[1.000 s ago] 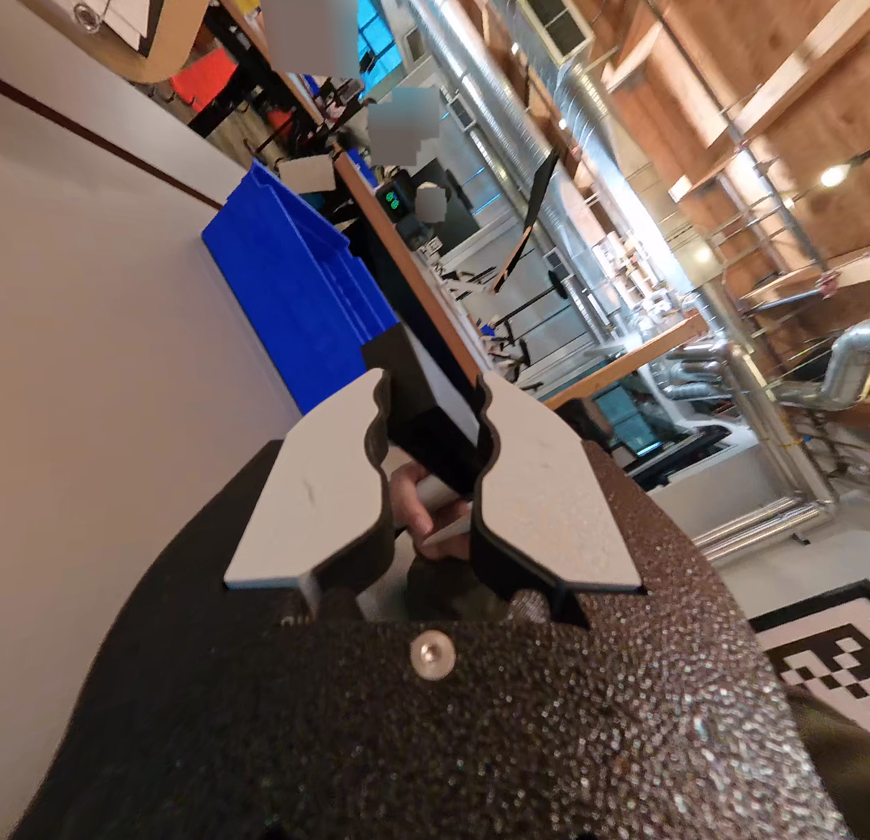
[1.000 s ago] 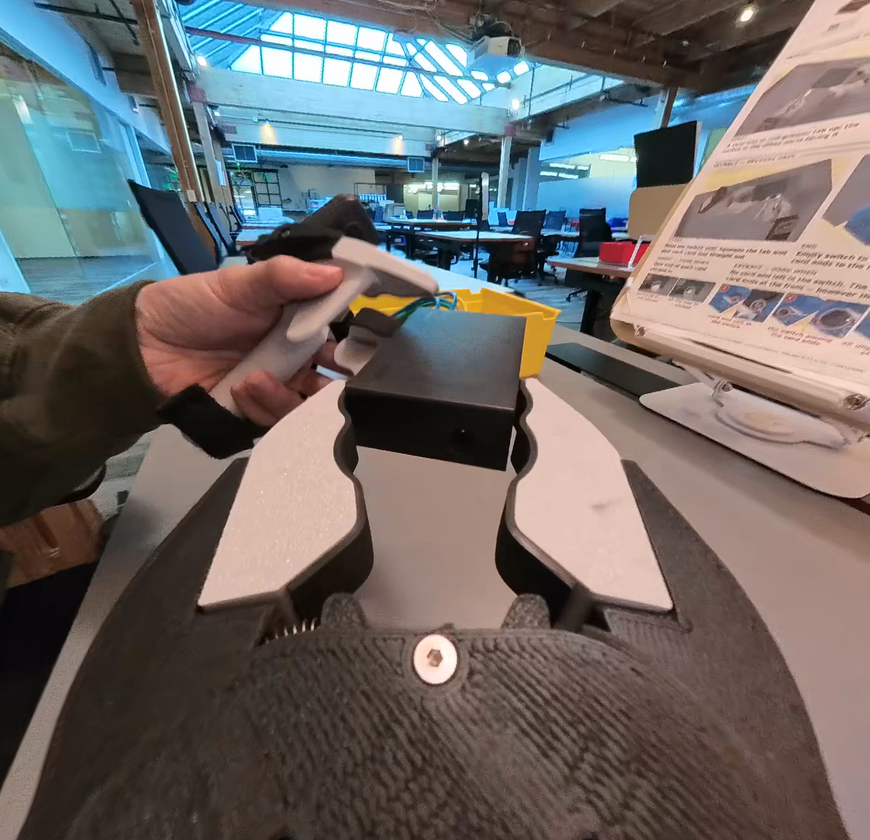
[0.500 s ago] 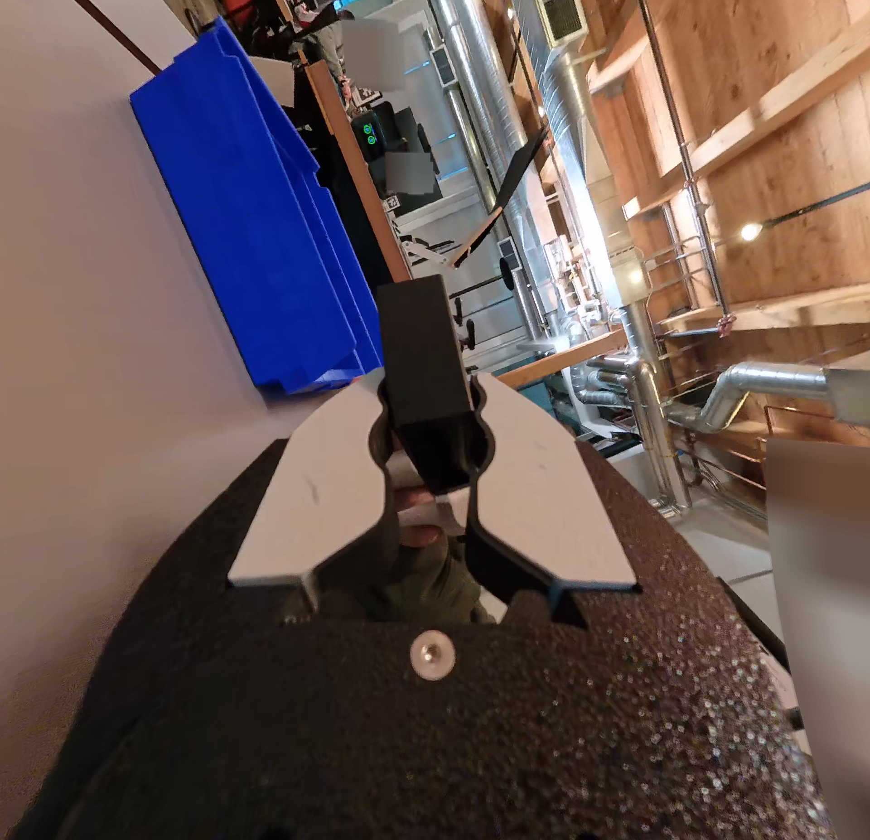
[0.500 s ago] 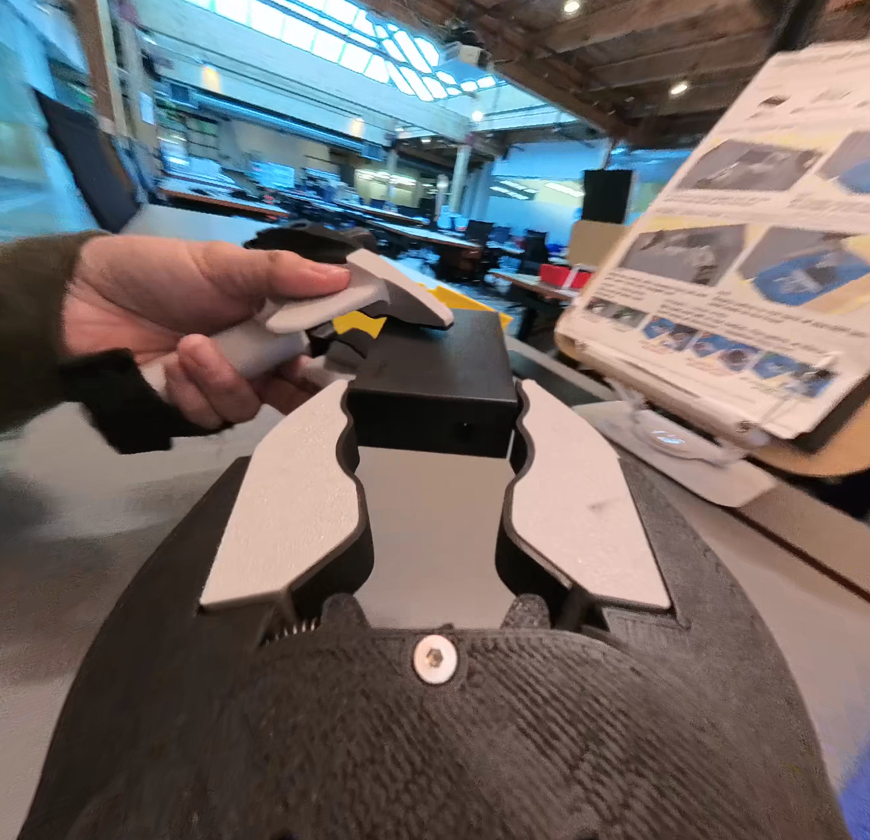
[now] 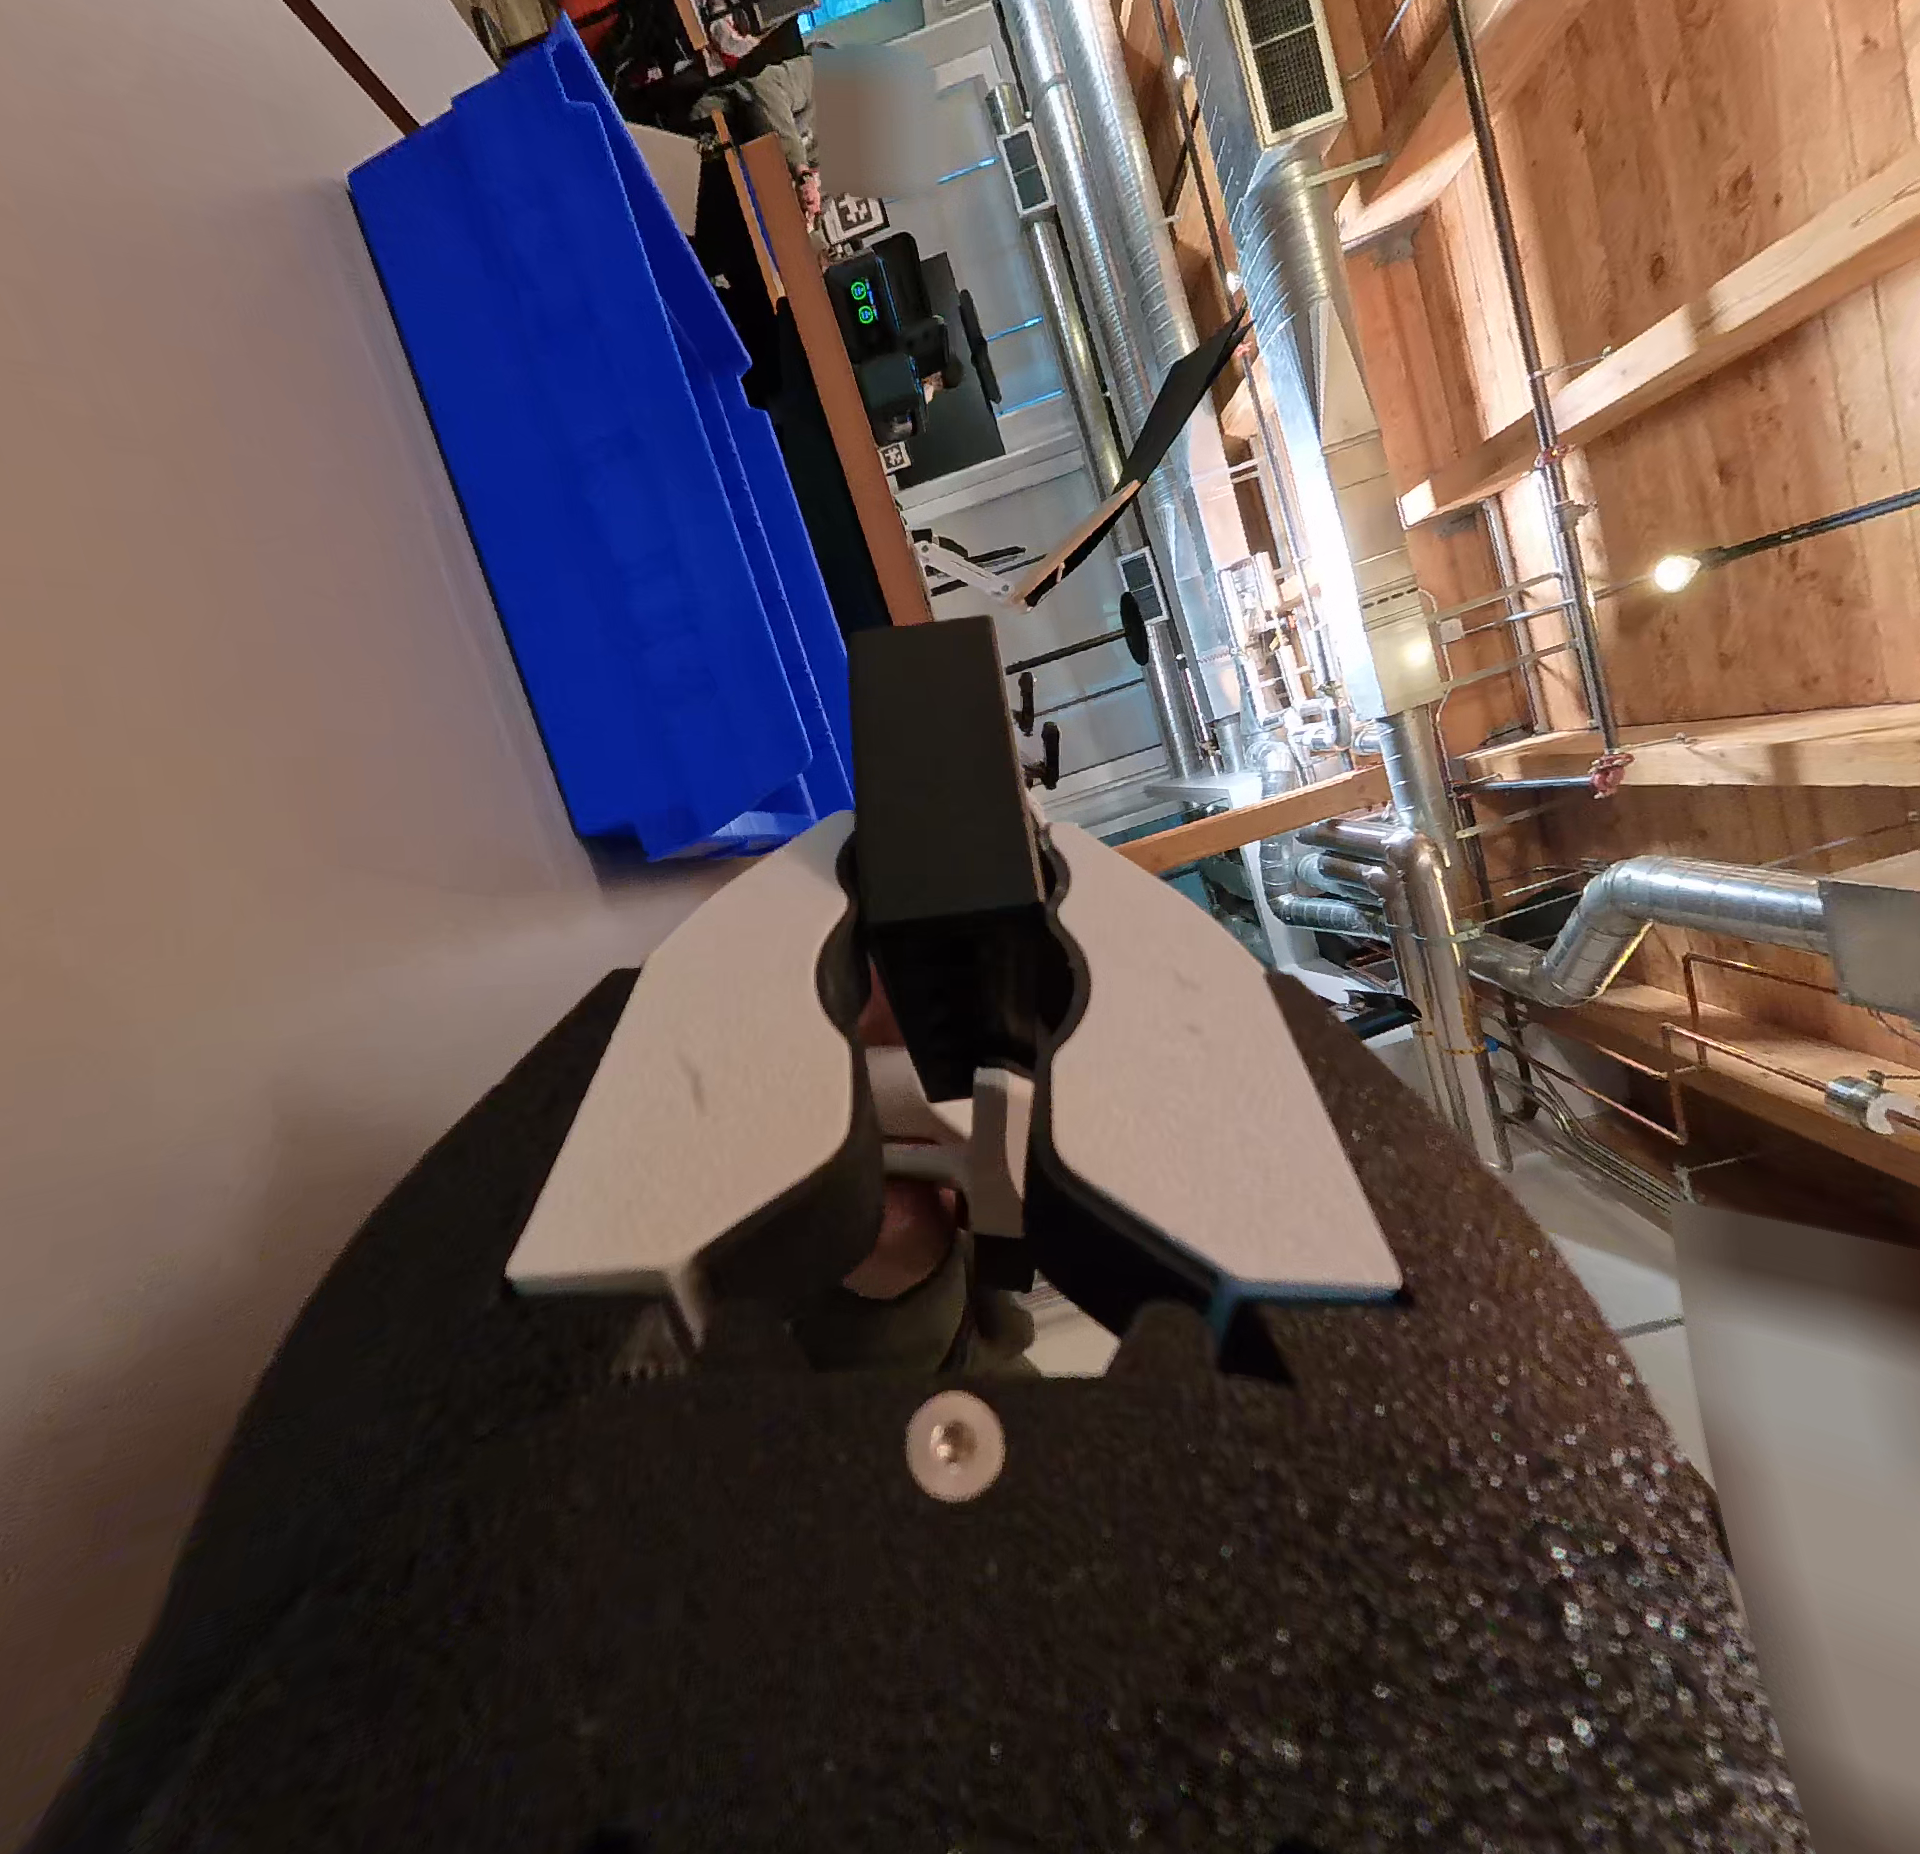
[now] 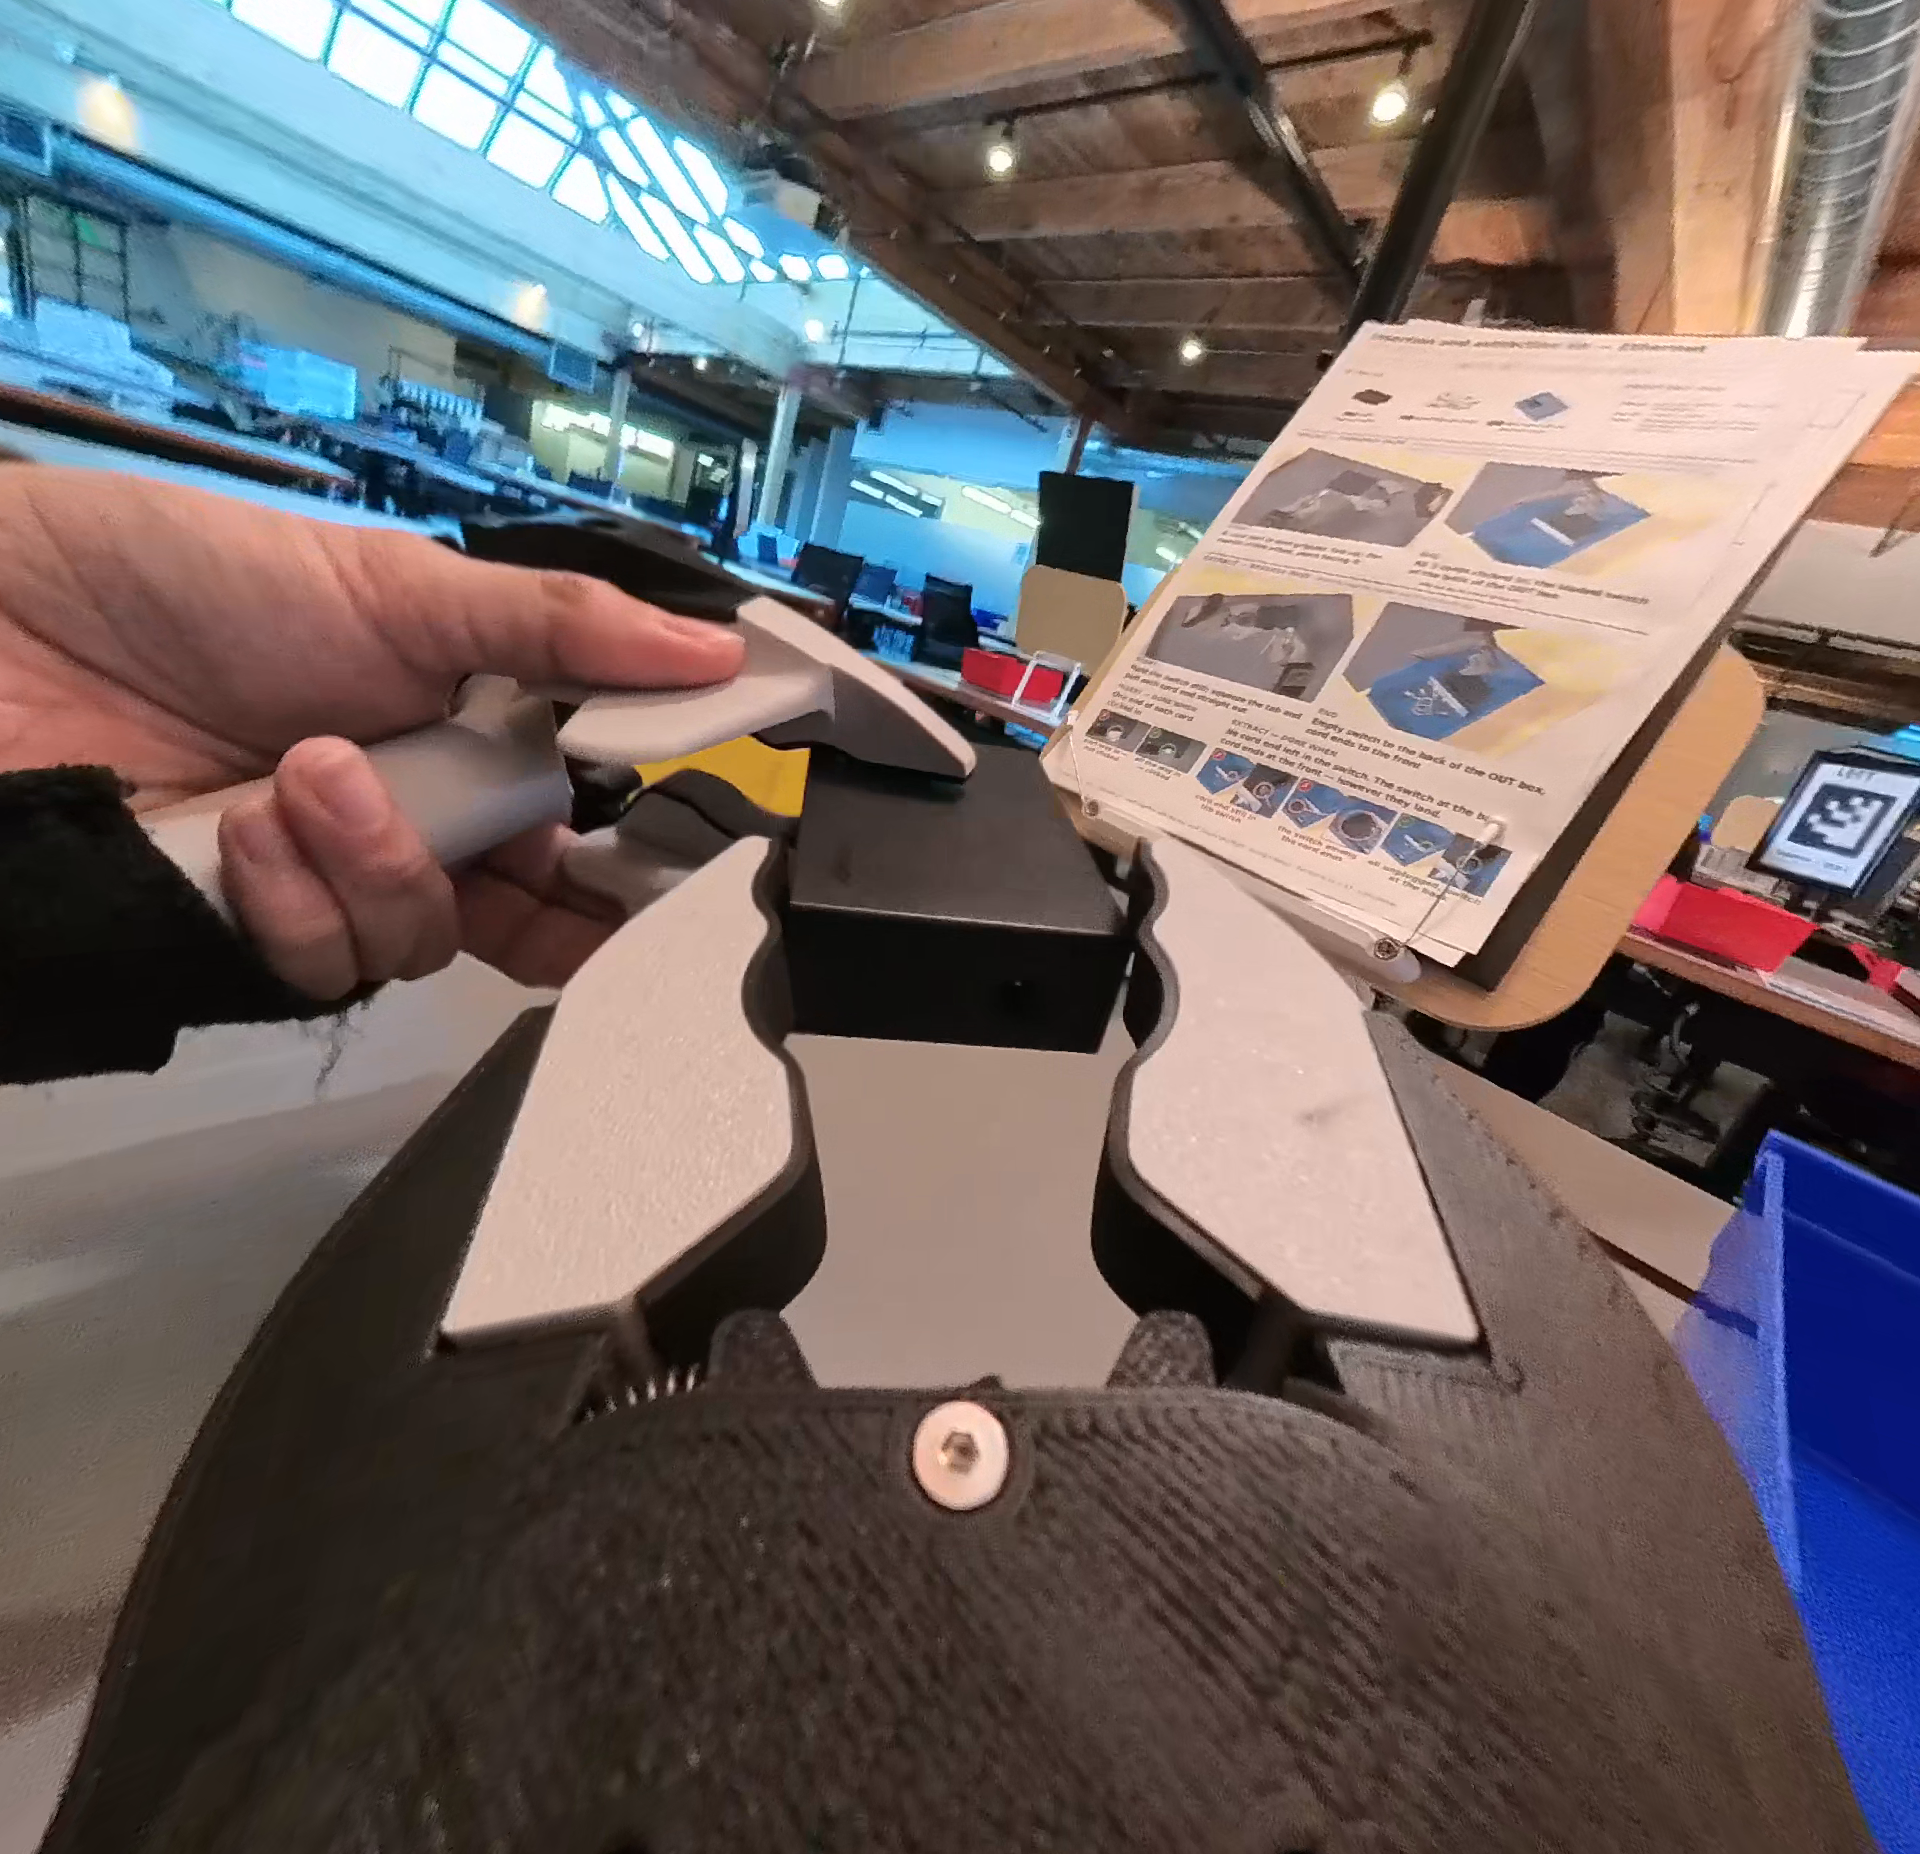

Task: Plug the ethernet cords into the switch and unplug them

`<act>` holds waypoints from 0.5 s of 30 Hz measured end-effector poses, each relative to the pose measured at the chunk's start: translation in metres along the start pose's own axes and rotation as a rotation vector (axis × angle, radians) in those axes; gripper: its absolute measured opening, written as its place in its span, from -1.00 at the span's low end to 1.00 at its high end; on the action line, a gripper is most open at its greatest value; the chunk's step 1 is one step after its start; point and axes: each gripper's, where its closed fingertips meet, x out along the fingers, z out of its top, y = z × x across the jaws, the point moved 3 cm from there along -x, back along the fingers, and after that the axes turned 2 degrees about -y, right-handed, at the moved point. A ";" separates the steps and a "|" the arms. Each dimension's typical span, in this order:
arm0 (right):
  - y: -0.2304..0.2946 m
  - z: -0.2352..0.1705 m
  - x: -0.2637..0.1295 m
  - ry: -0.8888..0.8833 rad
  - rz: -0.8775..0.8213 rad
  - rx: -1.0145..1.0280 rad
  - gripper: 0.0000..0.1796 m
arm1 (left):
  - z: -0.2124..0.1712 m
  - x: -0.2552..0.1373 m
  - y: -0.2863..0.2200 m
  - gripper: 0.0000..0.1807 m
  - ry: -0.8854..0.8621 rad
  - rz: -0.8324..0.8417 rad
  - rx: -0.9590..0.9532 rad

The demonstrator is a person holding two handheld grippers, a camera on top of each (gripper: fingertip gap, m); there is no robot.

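Observation:
The switch, a plain black box (image 6: 951, 931), is held above the grey table (image 6: 208, 1233) by both grippers. My right gripper (image 6: 956, 859) is shut on its near end, one finger on each side. My left gripper (image 6: 883, 786), held by a hand (image 6: 312, 661), clamps the box's far left part from above and below. In the left wrist view the left gripper (image 5: 945, 869) is shut on the switch (image 5: 935, 796), which shows edge-on. No ethernet cords are in view.
A blue bin (image 6: 1829, 1389) sits at the right, and it also shows in the left wrist view (image 5: 582, 433). A yellow bin (image 6: 748, 770) peeks out behind the left gripper. An instruction sheet on a wooden stand (image 6: 1455, 661) stands at the back right.
Both grippers have swung to the right with the switch still gripped. The blue bin has come into the right wrist view and the yellow bin is now mostly hidden.

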 end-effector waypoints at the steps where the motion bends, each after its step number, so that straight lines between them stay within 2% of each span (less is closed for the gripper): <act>1: 0.000 0.000 0.000 -0.008 -0.002 0.023 -0.31 | -0.001 0.001 0.000 -0.69 0.000 -0.002 -0.004; 11: 0.001 -0.002 -0.004 0.026 0.036 0.149 -0.31 | -0.005 0.002 -0.004 -0.69 0.031 0.011 0.052; 13: -0.002 0.002 -0.006 -0.019 0.053 0.252 -0.31 | -0.007 0.002 -0.012 -0.66 0.056 -0.008 0.143; 15: -0.008 0.004 -0.009 -0.068 0.069 0.386 -0.31 | -0.005 0.001 -0.022 -0.52 0.065 -0.036 0.188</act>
